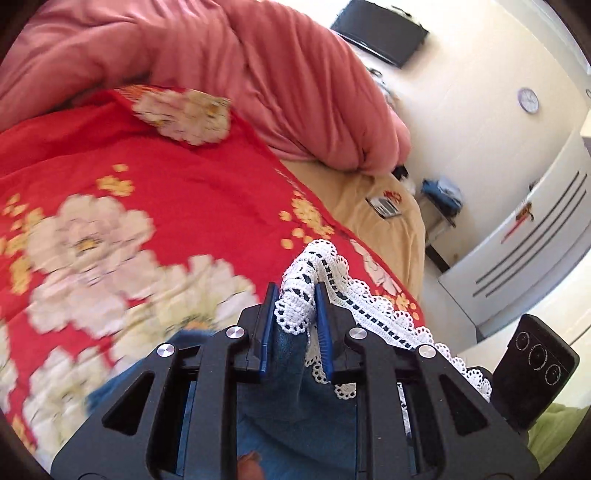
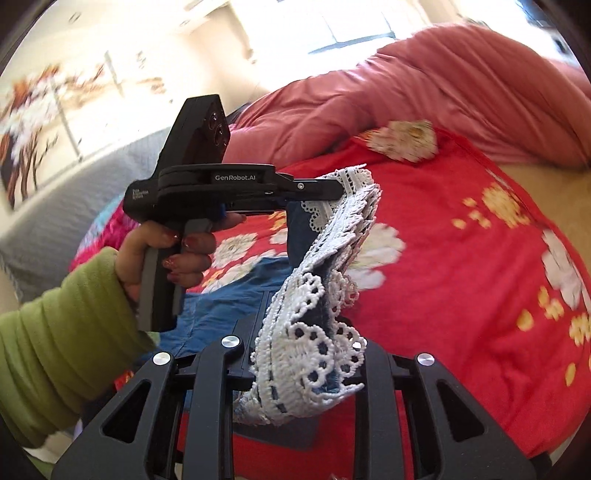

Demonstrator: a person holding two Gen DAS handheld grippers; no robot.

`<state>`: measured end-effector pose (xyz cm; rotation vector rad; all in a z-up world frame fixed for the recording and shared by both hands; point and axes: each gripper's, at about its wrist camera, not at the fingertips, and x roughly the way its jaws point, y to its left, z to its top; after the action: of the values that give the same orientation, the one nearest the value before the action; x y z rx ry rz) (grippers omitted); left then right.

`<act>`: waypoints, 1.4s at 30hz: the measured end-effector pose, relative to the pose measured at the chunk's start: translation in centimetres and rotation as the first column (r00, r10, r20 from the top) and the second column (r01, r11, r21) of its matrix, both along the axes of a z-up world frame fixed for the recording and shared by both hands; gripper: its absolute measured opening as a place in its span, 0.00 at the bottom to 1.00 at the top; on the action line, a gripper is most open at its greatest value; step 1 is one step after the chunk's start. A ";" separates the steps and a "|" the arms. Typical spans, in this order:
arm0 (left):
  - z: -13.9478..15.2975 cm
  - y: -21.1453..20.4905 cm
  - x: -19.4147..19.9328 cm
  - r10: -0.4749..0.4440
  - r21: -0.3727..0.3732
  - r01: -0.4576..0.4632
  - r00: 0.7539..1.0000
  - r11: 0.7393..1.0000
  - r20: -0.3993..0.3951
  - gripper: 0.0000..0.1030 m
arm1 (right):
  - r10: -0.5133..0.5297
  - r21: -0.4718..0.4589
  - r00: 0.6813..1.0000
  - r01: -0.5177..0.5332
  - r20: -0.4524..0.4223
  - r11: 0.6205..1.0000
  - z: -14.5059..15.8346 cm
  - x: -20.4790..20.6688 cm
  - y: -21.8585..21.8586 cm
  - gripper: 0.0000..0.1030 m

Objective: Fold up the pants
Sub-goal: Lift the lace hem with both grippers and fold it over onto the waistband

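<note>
Bed [image 1: 384,206] under red floral blanket [image 1: 192,206], pink duvet [image 1: 258,66] behind, blue pants [image 2: 221,295] lifted above the blanket, left claw [image 1: 295,317] and right claw [image 2: 306,354] each clamped on the lace hem [image 2: 325,236], green sleeve [image 2: 59,339].

A red bedspread [image 1: 192,206] with large white and yellow flowers covers the bed, with a tan sheet [image 1: 373,206] bare along its edge. A bulky pink duvet [image 1: 229,62] is heaped at the far side, one flowered corner of the bedspread folded back just beside it. On the cream wall hang a round clock [image 1: 528,100] and a dark screen [image 1: 380,29]. A white cabinet [image 1: 532,236] stands near the bed. A flower painting [image 2: 33,122] hangs above a grey surface [image 2: 74,206].
</note>
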<state>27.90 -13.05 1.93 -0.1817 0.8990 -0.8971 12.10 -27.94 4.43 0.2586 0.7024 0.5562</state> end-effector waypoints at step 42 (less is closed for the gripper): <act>-8.5 17.4 -4.5 0.369 -0.058 -0.403 0.879 0.913 -0.302 0.43 | 0.064 -0.132 0.967 -0.099 -0.246 0.986 -5.8 14.5 5.8 0.58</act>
<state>23.35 4.33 -6.52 -0.5877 1.0301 -0.5542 26.57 -22.19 -1.32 0.1641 0.9886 0.5547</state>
